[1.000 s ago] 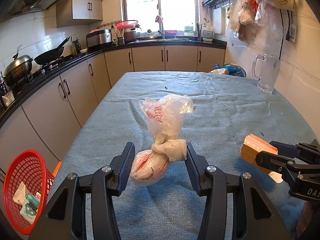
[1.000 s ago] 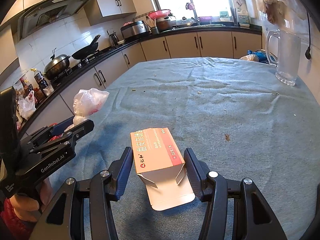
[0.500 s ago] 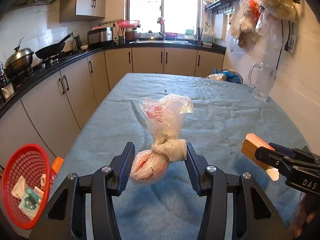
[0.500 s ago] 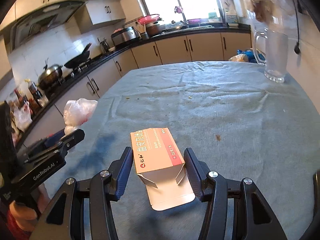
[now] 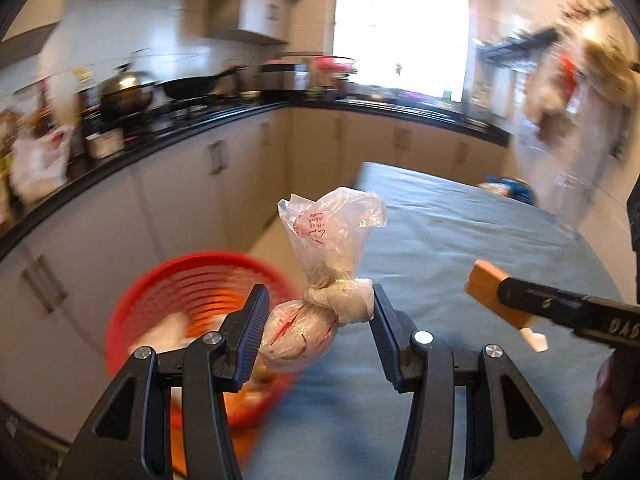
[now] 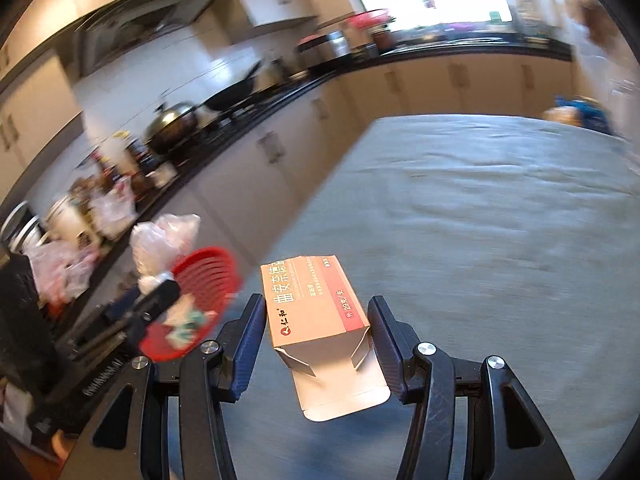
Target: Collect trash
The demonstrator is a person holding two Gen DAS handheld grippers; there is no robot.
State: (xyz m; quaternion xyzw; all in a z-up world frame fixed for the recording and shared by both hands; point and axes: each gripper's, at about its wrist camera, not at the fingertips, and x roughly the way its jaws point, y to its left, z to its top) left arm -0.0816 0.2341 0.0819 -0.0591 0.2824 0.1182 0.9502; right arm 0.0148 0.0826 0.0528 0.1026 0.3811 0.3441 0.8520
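A knotted clear plastic bag (image 5: 320, 300) with red print hangs between the pads of my left gripper (image 5: 316, 316), which is shut on it at the knot. Behind and below the bag stands a red mesh basket (image 5: 168, 292) holding scraps, left of the table. My right gripper (image 6: 318, 328) is shut on an open orange and white carton (image 6: 316, 304), its white flap hanging toward the camera. In the left wrist view the carton (image 5: 486, 286) and right gripper appear at the right. In the right wrist view the basket (image 6: 208, 272) and bag (image 6: 164, 244) appear at the left.
A table under a blue-grey cloth (image 6: 480, 220) fills the right side. Cream cabinets with a black counter (image 5: 200, 128) run along the left and back, bearing a wok, pots and bottles. Bags hang on the right wall (image 5: 560, 92). The picture is blurred by motion.
Both grippers have swung left and up, off the table toward the red basket, which now sits just behind the bag. Each grip is unchanged.
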